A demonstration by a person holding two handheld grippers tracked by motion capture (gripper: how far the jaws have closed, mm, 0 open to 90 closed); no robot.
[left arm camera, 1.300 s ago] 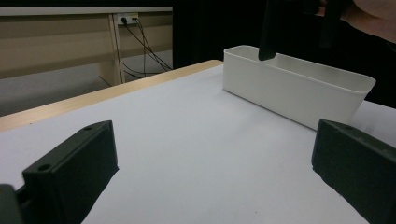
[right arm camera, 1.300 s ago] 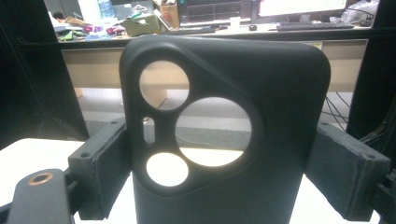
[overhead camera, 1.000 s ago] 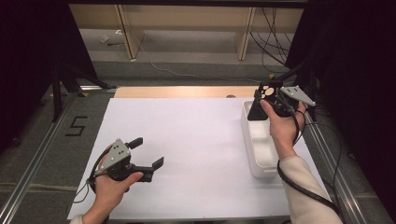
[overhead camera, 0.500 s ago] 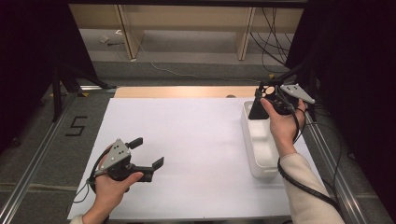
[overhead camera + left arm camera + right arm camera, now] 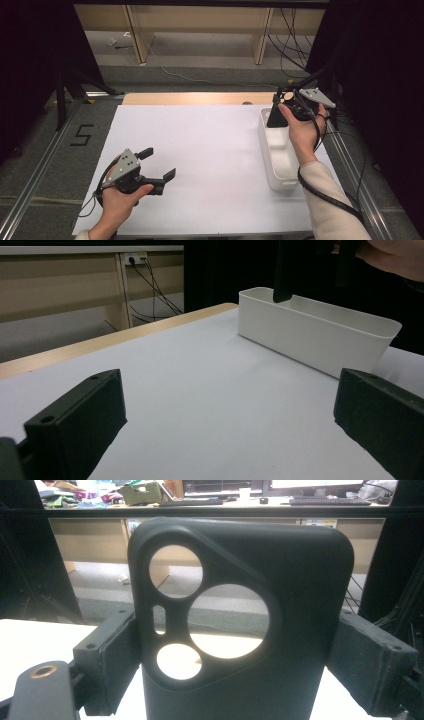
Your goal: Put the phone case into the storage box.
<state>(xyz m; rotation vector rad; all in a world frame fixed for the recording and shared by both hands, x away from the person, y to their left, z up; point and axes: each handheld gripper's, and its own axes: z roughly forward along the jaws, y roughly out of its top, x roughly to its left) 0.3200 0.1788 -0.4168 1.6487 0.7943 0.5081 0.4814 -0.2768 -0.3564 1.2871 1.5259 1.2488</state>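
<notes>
1. Jaws of the right gripper (image 5: 280, 107) stand wide and are clamped on the two long edges of a black phone case (image 5: 240, 625); those of the left gripper (image 5: 157, 167) are parted with nothing between them.
2. From the right gripper view, the case's round camera cutouts show close up, with its top end pointing away from the hand; the high view gives just a dark slab (image 5: 276, 116) at that gripper's tip.
3. From the left gripper view, the lower end of the case (image 5: 283, 275) hangs over the far end of the white bin (image 5: 320, 337), just above its rim.
4. Its long axis runs along the gripper, tilted steeply down toward the bin (image 5: 280, 150) in the high view.
5. The bin lies lengthwise along the right edge of the white table sheet (image 5: 210, 150), close to that edge.
6. Between the left gripper, low near the front left, and the bin lies a broad stretch of bare sheet.
</notes>
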